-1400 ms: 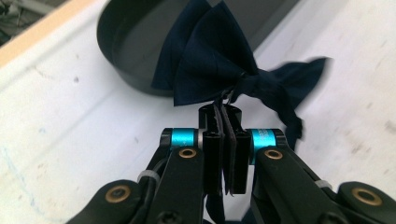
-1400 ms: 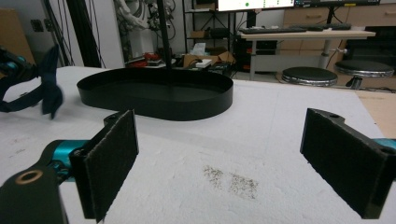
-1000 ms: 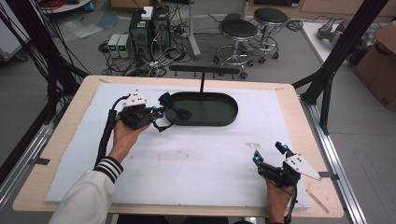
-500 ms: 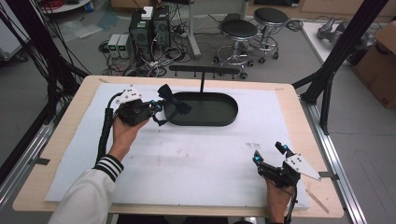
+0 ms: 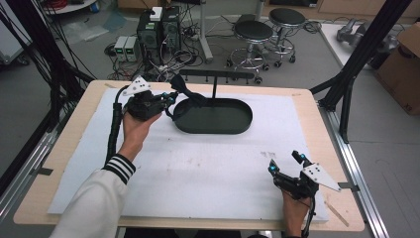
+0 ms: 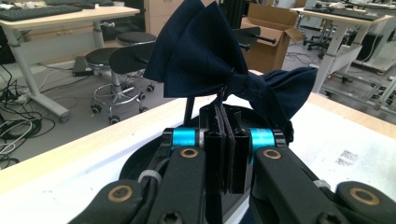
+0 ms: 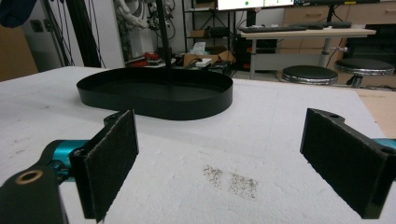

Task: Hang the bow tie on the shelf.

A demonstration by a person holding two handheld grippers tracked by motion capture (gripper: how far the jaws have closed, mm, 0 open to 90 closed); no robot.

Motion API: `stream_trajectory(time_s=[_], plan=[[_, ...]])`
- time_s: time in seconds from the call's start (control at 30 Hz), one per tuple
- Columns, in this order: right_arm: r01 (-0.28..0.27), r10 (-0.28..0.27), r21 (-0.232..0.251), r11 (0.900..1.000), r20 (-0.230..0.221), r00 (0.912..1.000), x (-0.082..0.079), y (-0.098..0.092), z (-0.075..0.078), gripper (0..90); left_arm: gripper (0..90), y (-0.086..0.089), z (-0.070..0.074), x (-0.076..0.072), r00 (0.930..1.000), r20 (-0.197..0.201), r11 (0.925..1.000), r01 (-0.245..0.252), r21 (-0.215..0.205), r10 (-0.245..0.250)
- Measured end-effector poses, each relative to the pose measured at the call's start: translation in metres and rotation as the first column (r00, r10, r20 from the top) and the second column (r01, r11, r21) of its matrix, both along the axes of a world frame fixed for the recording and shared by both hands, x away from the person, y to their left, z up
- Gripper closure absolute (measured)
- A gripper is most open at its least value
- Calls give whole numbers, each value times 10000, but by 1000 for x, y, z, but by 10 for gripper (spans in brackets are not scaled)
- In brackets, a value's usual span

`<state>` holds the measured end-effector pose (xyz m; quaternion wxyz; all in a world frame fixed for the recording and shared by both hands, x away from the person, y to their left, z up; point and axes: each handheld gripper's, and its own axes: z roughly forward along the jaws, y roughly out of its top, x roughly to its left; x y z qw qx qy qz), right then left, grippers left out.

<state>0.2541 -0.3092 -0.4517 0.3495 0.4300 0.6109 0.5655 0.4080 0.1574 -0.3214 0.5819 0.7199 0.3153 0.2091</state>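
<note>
Since the earlier frames the left gripper (image 5: 166, 100) has lifted and carried a dark navy bow tie (image 5: 184, 91) a little farther toward the far edge of the tabletop, from over the tray's left end to just above its far-left rim; the right gripper (image 5: 286, 166) has not moved.

The left gripper, held in the person's left hand (image 5: 136, 124), has its jaws pressed together on the strap of the bow tie (image 6: 219, 60) – in the left gripper view the bow stands above the closed pads, its wings spread to either side. It hangs in the air, clear of the surface.

A black oval tray (image 5: 213, 116) with a low wall sits on the white mat (image 5: 198, 168) near the middle of the far edge, with a thin black T-shaped stand (image 5: 214, 79) rising from it.

The right gripper rests near the near-right corner of the tabletop – its jaws are wide apart and hold nothing, and its pads (image 7: 109, 154) face the tray (image 7: 154, 95)
</note>
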Motion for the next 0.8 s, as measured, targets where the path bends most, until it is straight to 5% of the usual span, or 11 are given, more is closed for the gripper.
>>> stream_trajectory(time_s=[0.4, 0.8], plan=[[2, -1, 112, 9999, -74, 10000, 0, 0, 0, 104, 882, -19, 14, 23, 10000, 49, 10000, 62, -42, -62], [4, -3, 195, 9998, -35, 10000, 0, -2, 0, 104, 882, -31, 25, 38, 9985, 497, 9997, -243, 100, 237]])
